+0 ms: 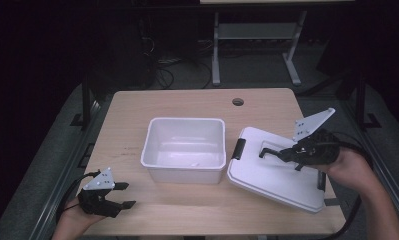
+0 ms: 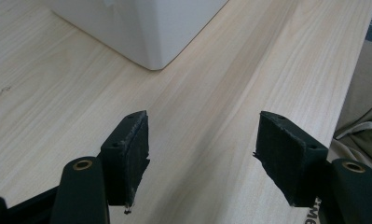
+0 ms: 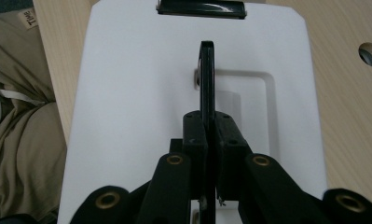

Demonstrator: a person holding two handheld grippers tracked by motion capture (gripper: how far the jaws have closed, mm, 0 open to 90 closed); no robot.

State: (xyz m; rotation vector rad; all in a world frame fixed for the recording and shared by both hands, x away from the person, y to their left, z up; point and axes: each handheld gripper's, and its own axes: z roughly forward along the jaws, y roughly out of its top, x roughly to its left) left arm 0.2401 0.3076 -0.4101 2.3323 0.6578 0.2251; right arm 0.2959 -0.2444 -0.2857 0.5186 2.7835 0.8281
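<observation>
Two grippers are seen above a pale wooden table (image 1: 137, 107). A white lid (image 1: 272, 175) is noted at about four o'clock on the tabletop, just beside the open white tub (image 1: 184, 147), which sits near the centre. The lid is seen tilted, with its edge nearest the tub raised and its near right corner low at the table. A black latch (image 1: 238, 148) is fitted on the lid's edge toward the tub. In the recess at the lid's middle a black handle (image 3: 207, 74) is stood upright, and the right gripper (image 1: 282, 152) is clamped on it; in the right gripper view the jaws are pressed tight against both sides of the handle. The right hand (image 1: 354, 167) is placed at three o'clock.

At seven o'clock, near the front edge, the left gripper (image 1: 124, 195) is held by the left hand (image 1: 74, 217). Its jaws are parted with nothing between them, and bare wood is seen in the gap. A corner of the tub (image 2: 151, 51) is recorded ahead of it, well apart from the pads.
</observation>
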